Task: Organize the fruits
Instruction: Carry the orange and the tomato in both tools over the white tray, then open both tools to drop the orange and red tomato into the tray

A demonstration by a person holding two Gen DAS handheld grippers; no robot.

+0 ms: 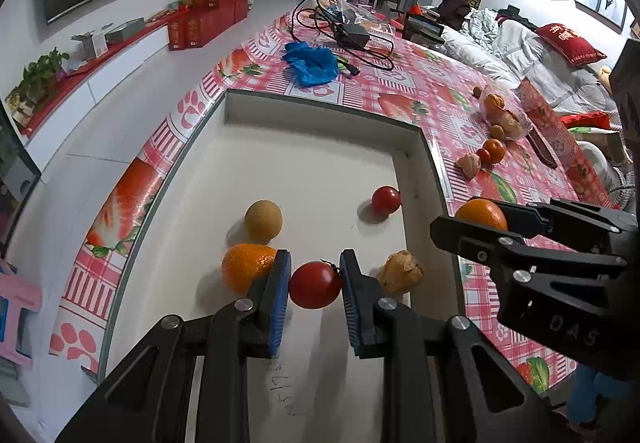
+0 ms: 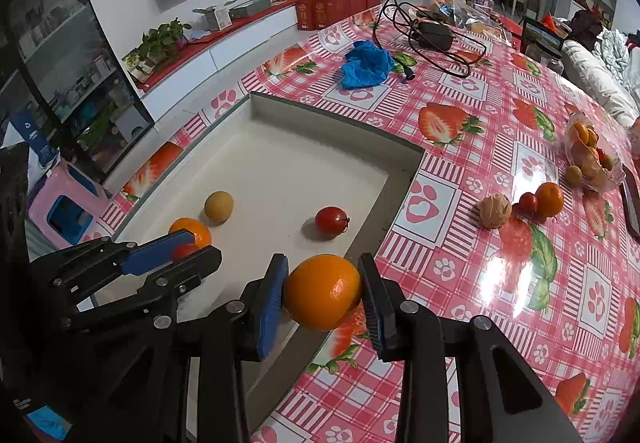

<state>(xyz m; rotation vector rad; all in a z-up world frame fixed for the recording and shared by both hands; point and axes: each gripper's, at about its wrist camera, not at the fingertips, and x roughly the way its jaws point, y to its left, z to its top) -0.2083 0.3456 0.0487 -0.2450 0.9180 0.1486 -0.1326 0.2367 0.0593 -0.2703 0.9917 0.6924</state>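
My left gripper (image 1: 315, 272) is shut on a red tomato (image 1: 315, 285), low inside the white tray (image 1: 320, 108). Around it in the tray lie an orange (image 1: 246, 267), a tan round fruit (image 1: 263, 221), a second tomato (image 1: 386, 200) and a papery husked fruit (image 1: 401, 271). My right gripper (image 2: 323, 281) is shut on an orange (image 2: 322, 291) held over the tray's (image 2: 340, 123) right rim. Still on the tablecloth are a husked fruit (image 2: 495, 210), a small tomato (image 2: 528, 202), an orange (image 2: 550, 199) and a tan fruit (image 2: 574, 175).
A clear bag of fruit (image 2: 592, 157) sits at the right of the table. Farther back lie a crumpled blue bag (image 2: 366, 63) and black cables with an adapter (image 2: 434, 33). The table edge drops to the floor left of the tray.
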